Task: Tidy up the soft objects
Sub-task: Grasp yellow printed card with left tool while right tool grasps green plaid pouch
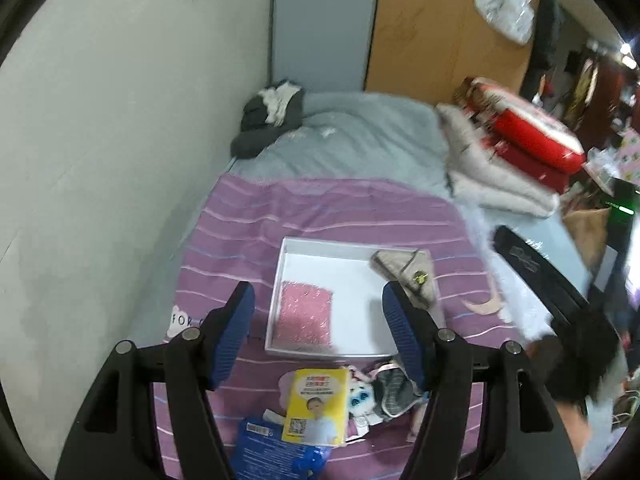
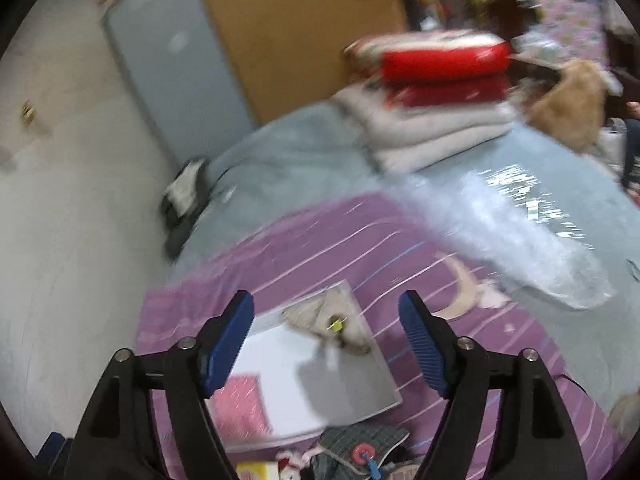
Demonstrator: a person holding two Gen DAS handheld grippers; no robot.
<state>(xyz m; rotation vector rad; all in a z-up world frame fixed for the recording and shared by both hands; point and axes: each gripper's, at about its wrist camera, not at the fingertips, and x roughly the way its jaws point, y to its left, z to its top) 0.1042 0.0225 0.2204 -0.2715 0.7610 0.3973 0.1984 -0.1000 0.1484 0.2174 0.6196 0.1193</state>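
A white tray (image 1: 328,276) lies on the purple striped bedcover. A pink bubble pouch (image 1: 306,316) rests in its near left part, and a beige pouch (image 1: 408,276) sits at its far right corner, partly over the rim. My left gripper (image 1: 318,308) hangs open above the tray, empty. My right gripper (image 2: 326,312) is also open and empty, above the beige pouch (image 2: 320,316) and the tray (image 2: 280,360). In front of the tray lie a plush toy with blue eyes (image 1: 360,398), a grey checked cloth (image 1: 394,394) and a yellow box (image 1: 316,408).
A wall runs along the left. Dark clothes (image 1: 268,120) sit in the far corner of the bed. Folded white bedding with red pillows (image 1: 532,140) is stacked at the back right. Bubble wrap (image 2: 520,232) lies right of the cover. A blue packet (image 1: 272,452) lies at the near edge.
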